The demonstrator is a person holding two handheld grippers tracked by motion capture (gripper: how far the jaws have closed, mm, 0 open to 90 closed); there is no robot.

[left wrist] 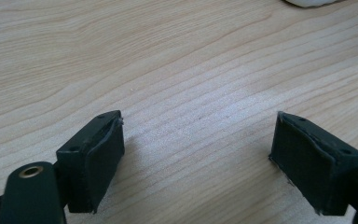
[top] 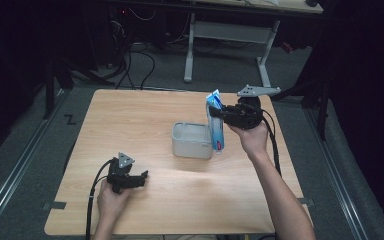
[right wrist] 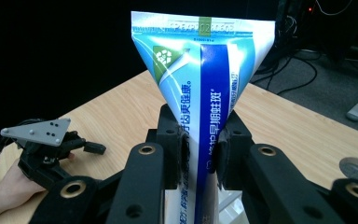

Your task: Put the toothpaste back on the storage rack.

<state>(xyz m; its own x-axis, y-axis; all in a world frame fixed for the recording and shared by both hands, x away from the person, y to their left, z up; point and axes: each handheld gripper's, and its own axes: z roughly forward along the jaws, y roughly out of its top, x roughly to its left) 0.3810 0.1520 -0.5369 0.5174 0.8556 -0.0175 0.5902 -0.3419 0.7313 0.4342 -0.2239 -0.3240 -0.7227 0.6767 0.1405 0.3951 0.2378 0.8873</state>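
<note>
Toothpaste tube [top: 216, 120]: held upright in the right gripper [top: 223, 116], crimped flat end up, cap end down, at the right edge of the grey tray [top: 179, 141] near the middle of the table [top: 130, 120]. From the high view the lower end appears to hang at or just outside the tray's right wall; whether it touches the rim cannot be told.

Step in hand, as judged: setting the tube into the tray. To do it well, carry the tube a little left so its lower end clears the right wall, then tip it toward flat so its length fits the tray rather than standing on end. The tube looks longer than the tray is deep, so a straight drop would likely leave it leaning or toppling over the wall. Release only once the body rests on the tray floor or against a wall.

Right gripper [right wrist: 200, 149]: jaws drawn in on the tube, clamping it about mid-body; in the right gripper view the foil is pinched inward between the pads. The grip is narrow and the tube soft, so some swing about the grip is possible on tilting.

Left gripper [top: 141, 178]: resting low over the near left part of the table, well apart from the tray. In the left gripper view [left wrist: 198, 154] its jaws stand wide apart with bare wood between them, holding nothing.
</note>
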